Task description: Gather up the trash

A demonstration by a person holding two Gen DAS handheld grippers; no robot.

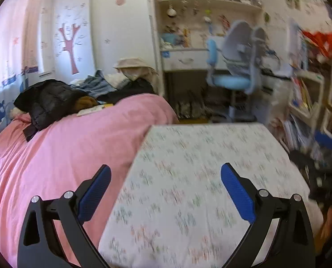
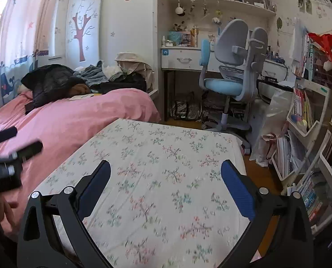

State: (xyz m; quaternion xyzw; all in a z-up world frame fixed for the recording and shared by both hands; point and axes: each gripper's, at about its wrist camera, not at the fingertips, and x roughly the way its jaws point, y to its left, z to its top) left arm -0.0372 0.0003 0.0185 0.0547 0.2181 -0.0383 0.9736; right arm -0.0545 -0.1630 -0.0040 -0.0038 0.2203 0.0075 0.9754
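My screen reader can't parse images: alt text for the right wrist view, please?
The right gripper hangs open and empty above a floral-covered table. A pink bed piled with dark clothes lies left; a blue desk chair stands beyond.

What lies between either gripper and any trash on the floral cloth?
Nothing to block: no trash shows on the floral cloth in either view. The left gripper and right gripper stand open and empty above it.

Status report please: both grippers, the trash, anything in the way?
Left gripper open, empty. Right gripper open, empty. No trash in view on the floral cloth. Nothing in the way.
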